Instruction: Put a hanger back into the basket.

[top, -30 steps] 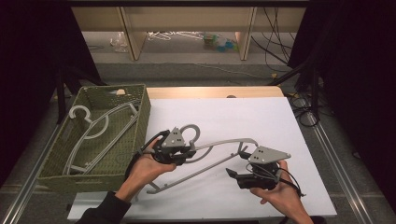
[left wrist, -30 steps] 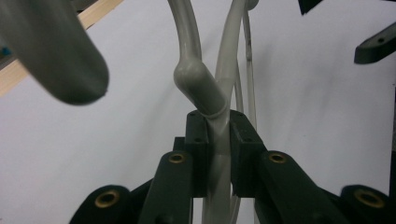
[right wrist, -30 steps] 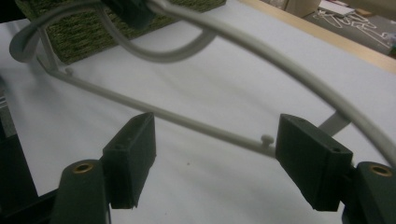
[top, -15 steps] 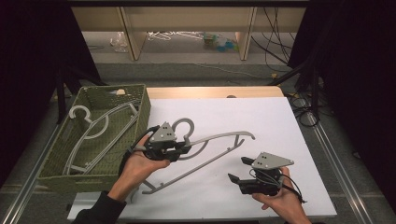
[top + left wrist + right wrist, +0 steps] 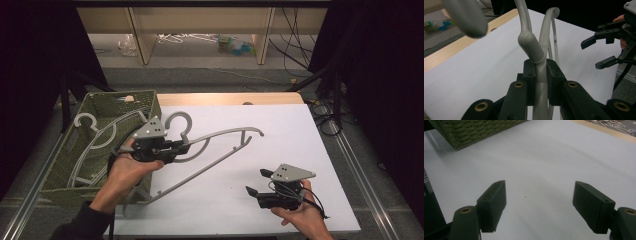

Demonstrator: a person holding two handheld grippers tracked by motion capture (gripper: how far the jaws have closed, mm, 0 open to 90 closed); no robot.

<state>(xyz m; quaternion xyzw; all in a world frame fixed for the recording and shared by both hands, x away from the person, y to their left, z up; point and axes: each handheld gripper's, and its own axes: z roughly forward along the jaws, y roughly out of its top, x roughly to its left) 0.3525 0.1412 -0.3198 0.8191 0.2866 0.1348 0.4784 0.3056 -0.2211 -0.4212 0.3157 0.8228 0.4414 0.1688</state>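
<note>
nearby, green basket (image 5: 60, 172) holding hangers (image 5: 100, 137)

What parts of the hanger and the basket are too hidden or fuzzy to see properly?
- High view: the left tool and the hand cover the neck of the held grey hanger.
- High view: the hanger's lower end runs behind the forearm near the green basket.
- Left tool view: the hook is close, blurred and cut off by the top edge.
- Right tool view: the basket's inside is cut off by the top edge.
</note>
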